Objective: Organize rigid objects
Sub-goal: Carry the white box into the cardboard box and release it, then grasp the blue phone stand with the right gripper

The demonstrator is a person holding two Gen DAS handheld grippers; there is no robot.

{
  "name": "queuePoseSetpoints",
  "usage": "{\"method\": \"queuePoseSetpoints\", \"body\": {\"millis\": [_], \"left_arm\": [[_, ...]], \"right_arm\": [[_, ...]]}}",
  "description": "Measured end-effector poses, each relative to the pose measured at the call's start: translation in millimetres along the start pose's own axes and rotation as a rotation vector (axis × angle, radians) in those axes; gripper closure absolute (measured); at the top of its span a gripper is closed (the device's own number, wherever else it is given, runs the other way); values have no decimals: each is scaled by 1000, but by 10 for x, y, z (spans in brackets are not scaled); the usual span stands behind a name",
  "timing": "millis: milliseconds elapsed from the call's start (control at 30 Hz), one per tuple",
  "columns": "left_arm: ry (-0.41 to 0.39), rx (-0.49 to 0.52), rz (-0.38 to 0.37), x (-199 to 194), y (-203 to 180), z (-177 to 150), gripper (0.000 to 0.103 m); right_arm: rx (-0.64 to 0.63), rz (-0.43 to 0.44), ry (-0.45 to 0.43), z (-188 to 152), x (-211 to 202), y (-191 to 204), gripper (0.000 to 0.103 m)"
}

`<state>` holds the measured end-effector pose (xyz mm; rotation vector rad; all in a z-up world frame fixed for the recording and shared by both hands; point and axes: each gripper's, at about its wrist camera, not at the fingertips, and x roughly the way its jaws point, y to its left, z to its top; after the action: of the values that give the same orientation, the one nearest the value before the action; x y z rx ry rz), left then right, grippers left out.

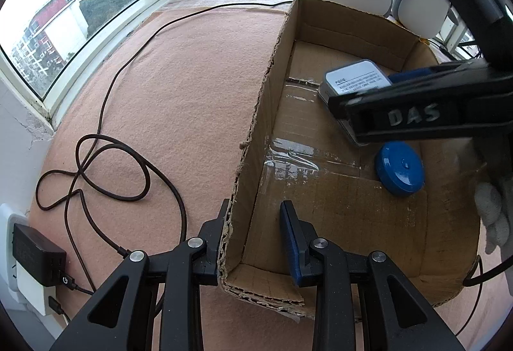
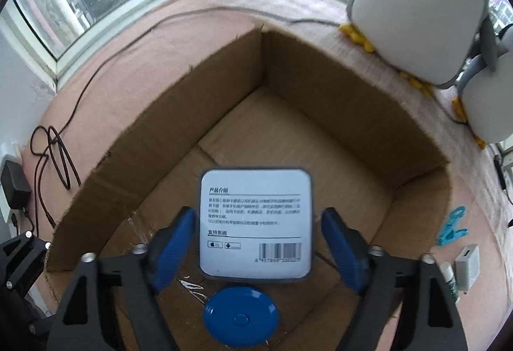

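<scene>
**Tin going into the box**

Down by the window, from the left wrist view, the left claw (image 1: pixel 256 232) is clamped on the near wall of the cardboard box (image 1: pixel 253 113), one finger outside and one inside, steadying it on the pink mat (image 1: pixel 179 88). Inside lie a blue disc (image 1: pixel 400 168) and a flat tin (image 1: pixel 356 81) with a white label; the right claw crosses over the tin from the right, hiding part of it. A cable (image 1: pixel 105 165) loops on the mat, well apart from the box.

From the right wrist view, the right claw (image 2: pixel 259 242) points down into the box, its jaws apart. The tin (image 2: pixel 255 224) sits between the blue pads (image 2: pixel 174 242), a sliver of gap showing on each side, so it looks released or nearly so; whether it rests flat on the floor of the box I cannot tell. The disc lies just below it. Outside, to the right, wait a blue clip (image 2: pixel 452 230) and a white charger (image 2: pixel 466 267).

I judge this to be the drop-off step. Next calls for lifting the right claw straight out without nudging the tin, then going for the clip or charger.
</scene>
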<state>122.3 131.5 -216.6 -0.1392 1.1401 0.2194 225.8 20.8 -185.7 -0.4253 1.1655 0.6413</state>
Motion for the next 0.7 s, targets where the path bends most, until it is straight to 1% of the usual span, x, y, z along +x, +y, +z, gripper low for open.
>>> {"method": "queuePoseSetpoints", "body": {"millis": [167,233,333,433,567,700], "left_arm": [[0,0,-1,2,1,0,72],[0,-2,0,1,-2,-3,72],[-1,-2,-1,-1,0,-5,72],[-2,-1,-2,-3,3,-7,72],[-2,-1,-2,-4,5,-5,72],[-3,-2,-2,-4,3,-12,72]], "right_arm": [[78,69,-66,-60,-299,-148,23],[98,77,-106,-127,-485,-210,23],[143,98,-172,-302,-850,-373,23],[183,96,-209,-498,-1104,-550,24],[249,59,-212,-916,-1333,-940,24],[323,-1,-163,-1352,-1338,-1297,23]]}}
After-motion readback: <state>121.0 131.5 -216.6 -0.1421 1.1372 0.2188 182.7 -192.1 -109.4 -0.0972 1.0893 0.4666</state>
